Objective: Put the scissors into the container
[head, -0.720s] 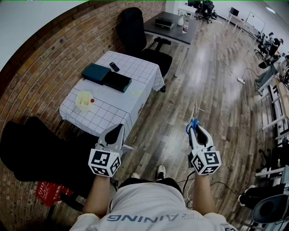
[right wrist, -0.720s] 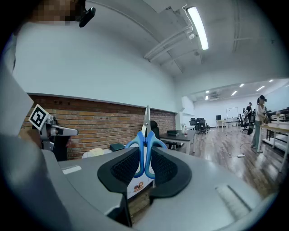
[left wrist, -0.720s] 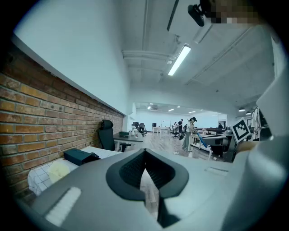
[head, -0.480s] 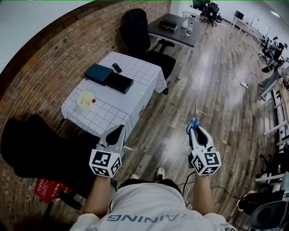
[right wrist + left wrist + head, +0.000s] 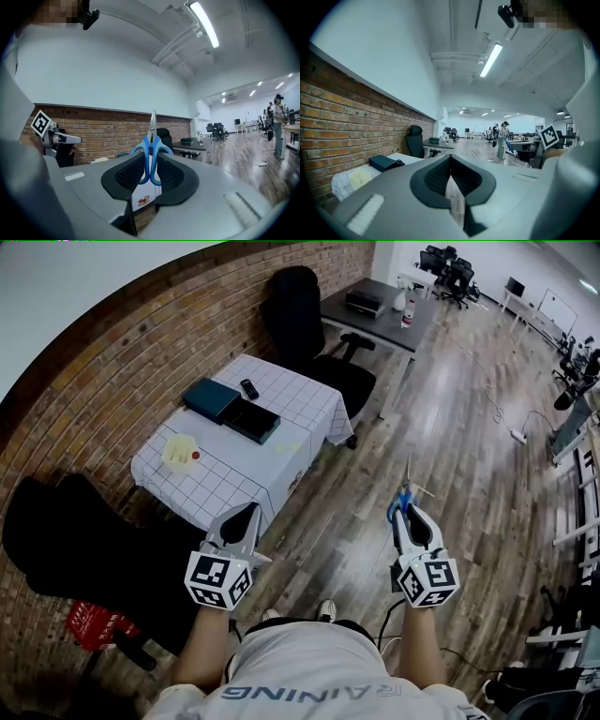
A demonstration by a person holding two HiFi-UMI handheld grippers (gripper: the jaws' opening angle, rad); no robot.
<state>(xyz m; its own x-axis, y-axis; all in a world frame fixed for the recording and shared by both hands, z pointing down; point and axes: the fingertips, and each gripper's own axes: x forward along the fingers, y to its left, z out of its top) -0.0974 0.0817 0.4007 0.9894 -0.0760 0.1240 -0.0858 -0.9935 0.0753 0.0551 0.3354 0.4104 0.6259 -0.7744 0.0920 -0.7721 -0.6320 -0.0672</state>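
Note:
Blue-handled scissors (image 5: 404, 495) stick out of my right gripper (image 5: 410, 516), blades pointing away from me over the wood floor. In the right gripper view the scissors (image 5: 151, 147) stand upright, and the right gripper (image 5: 150, 172) is shut on the handles. My left gripper (image 5: 246, 513) hangs at the same height near the table's corner, shut and empty; in its own view the left gripper (image 5: 451, 177) shows only a thin slit. The pale yellow container (image 5: 177, 450) sits on the checked table (image 5: 234, 470), far ahead and to the left, with a small red thing (image 5: 195, 455) beside it.
On the table lie a teal box (image 5: 210, 397), a black box (image 5: 252, 421) and a remote (image 5: 249, 388). A black office chair (image 5: 305, 329) and a dark desk (image 5: 375, 306) stand behind it. A black chair (image 5: 75, 540) and a red crate (image 5: 94, 626) are at my left.
The head view has shifted, so the table and room sit slightly further right in the picture. Both grippers keep their pose, and the scissors stay gripped.

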